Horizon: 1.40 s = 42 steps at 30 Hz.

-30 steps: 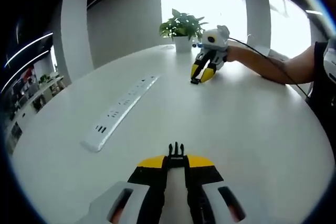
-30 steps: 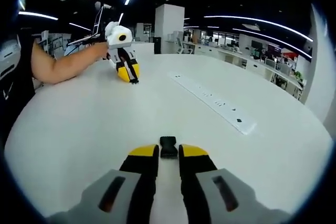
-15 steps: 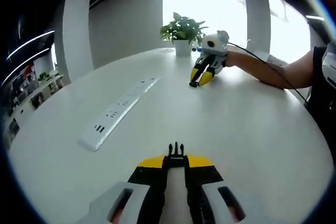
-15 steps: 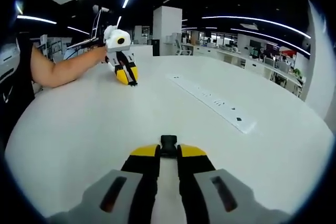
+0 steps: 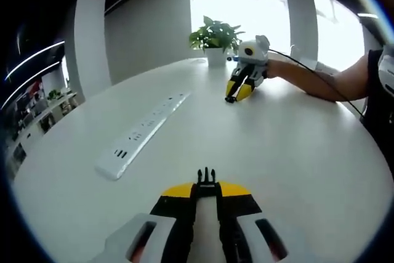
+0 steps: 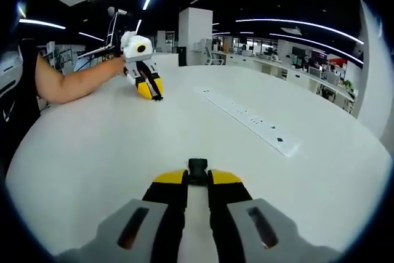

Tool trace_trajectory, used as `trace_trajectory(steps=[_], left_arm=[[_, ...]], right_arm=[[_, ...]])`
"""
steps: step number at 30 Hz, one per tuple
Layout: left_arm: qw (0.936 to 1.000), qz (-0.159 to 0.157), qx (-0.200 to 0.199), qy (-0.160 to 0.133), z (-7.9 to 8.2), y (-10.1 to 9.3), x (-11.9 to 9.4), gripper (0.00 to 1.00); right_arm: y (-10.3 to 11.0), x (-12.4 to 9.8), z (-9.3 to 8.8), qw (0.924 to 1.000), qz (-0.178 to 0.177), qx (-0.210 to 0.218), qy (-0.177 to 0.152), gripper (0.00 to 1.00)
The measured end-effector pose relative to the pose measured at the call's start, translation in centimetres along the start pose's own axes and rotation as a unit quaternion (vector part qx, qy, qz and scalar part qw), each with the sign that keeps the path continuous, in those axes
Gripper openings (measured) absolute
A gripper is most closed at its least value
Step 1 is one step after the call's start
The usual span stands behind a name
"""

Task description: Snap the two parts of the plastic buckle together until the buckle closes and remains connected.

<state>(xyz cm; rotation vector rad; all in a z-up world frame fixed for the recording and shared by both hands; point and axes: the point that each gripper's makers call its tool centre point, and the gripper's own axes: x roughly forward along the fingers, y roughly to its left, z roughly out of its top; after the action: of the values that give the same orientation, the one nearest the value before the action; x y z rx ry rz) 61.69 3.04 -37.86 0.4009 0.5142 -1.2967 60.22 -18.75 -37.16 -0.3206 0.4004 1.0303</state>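
Left gripper view: left gripper point(image 5: 207, 192) rises from the bottom edge, jaws drawn together w/ yellow tips clamped on the pronged buckle half point(image 5: 206, 177). Its black prongs stick out past the tips, over the white table point(image 5: 295, 152). Part is off the surface as far as can be judged; contact w/ table cannot be confirmed.

Across the table, the right gripper point(image 5: 237, 93) is seen tilted tip-down, tips at or just above the tabletop, w/ a small dark item between them; too small here to identify. A person's forearm point(image 5: 314, 78) leads back from it toward the right edge, w/ a thin black cable running along it.

Right gripper view: right gripper point(image 6: 197, 180) jaws clenched on the socket buckle half point(image 6: 197, 169), a small black block protruding beyond the yellow tips. Left gripper point(image 6: 151, 89) shows far off at upper left, tilted down toward the table, a dark piece at its tips. The two buckle halves are well apart, one per gripper, not joined.

Other items: a long white power strip point(image 5: 144, 130) lies flat on the table, left of centre in left gripper view, and toward the right point(image 6: 249, 117) in right gripper view. A potted plant point(image 5: 213, 36) in a white pot stands at the far table edge, near the right gripper, not touching.
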Motion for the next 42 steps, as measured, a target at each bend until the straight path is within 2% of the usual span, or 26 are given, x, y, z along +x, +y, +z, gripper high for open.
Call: trace_trajectory(steps=[6, 10, 12, 17, 20, 29, 42], left_arm=[[1.0, -0.006, -0.001, -0.003, 0.1, -0.4, 0.1, 0.12], [0.999, -0.018, -0.03, -0.026, 0.8, -0.7, -0.1, 0.12], [0.9992, -0.018, -0.021, -0.028, 0.9, -0.7, -0.2, 0.12], [0.9999, -0.007, -0.008, -0.01, 0.5, -0.4, -0.2, 0.12], [1.0, -0.005, -0.005, -0.007, 0.8, -0.5, -0.3, 0.12], [0.9996, 0.0, -0.013, -0.026, 2.6, -0.6, -1.4, 0.12], [0.9995, 0.0, -0.014, -0.03, 3.6, -0.9, -2.0, 0.11]], right_arm=[[0.3, 0.0, 0.0, 1.0, 0.004, -0.004, 0.0, 0.12], [0.3, 0.0, 0.0, 1.0, 0.006, -0.002, -0.001, 0.12], [0.4, -0.1, 0.0, 1.0, 0.007, -0.003, -0.002, 0.12], [0.3, -0.1, 0.0, 1.0, 0.002, 0.002, -0.001, 0.12], [0.3, -0.2, 0.1, 1.0, 0.001, 0.003, -0.001, 0.12], [0.5, -0.6, 1.6, 1.0, -0.002, 0.005, -0.008, 0.12], [0.4, -0.9, 2.5, 0.9999, -0.009, 0.004, -0.009, 0.12]])
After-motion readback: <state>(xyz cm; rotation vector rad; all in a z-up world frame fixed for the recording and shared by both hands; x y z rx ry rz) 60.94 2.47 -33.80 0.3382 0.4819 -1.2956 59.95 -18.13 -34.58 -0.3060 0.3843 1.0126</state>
